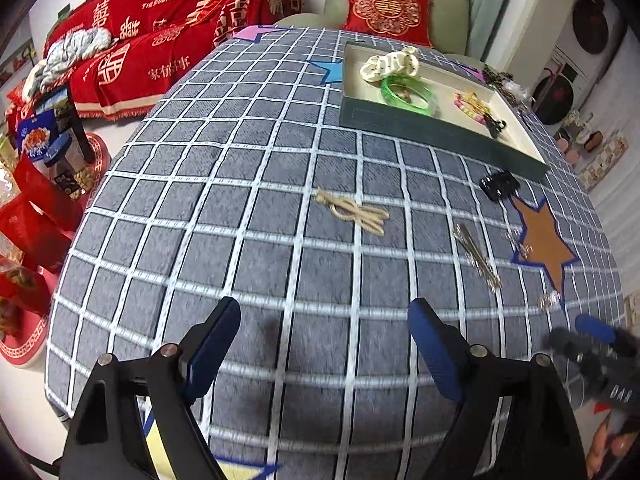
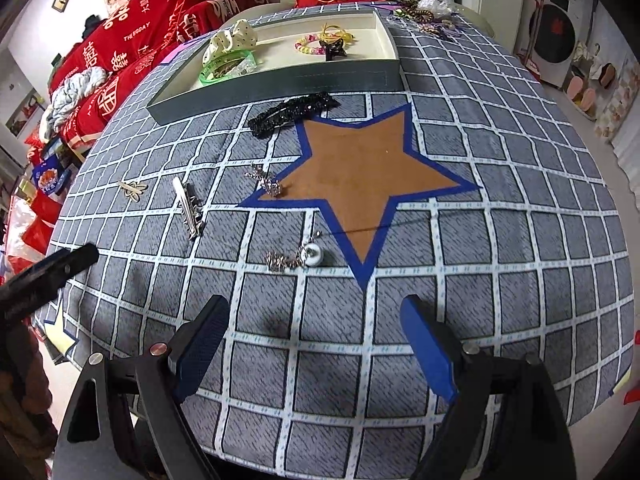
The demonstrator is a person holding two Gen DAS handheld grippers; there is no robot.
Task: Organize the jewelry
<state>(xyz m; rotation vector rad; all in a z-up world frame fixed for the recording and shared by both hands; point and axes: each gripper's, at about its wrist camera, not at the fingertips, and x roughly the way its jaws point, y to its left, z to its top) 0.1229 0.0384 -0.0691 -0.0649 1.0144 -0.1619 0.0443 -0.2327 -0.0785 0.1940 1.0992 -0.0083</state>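
A grey tray [image 1: 420,126] [image 2: 280,82] with a cream inside holds a white dotted scrunchie [image 2: 232,40], a green bangle [image 1: 408,94], a bead bracelet [image 2: 308,45] and a black clip [image 2: 335,49]. On the checked cloth lie a beige knot clip [image 1: 354,212] [image 2: 134,190], a silver hairpin [image 1: 476,254] [image 2: 190,206], a black beaded barrette [image 2: 292,112] [image 1: 498,185], a sparkly pin [image 2: 266,181] and a pearl earring [image 2: 298,258]. My left gripper [image 1: 324,334] is open and empty above the cloth. My right gripper [image 2: 314,332] is open and empty, just short of the pearl earring.
A brown star patch [image 2: 360,172] marks the cloth. A pile of more jewelry [image 2: 424,12] lies behind the tray. Red blankets [image 1: 160,32], a cushioned chair [image 1: 388,8] and snack boxes [image 1: 52,140] stand past the table edge.
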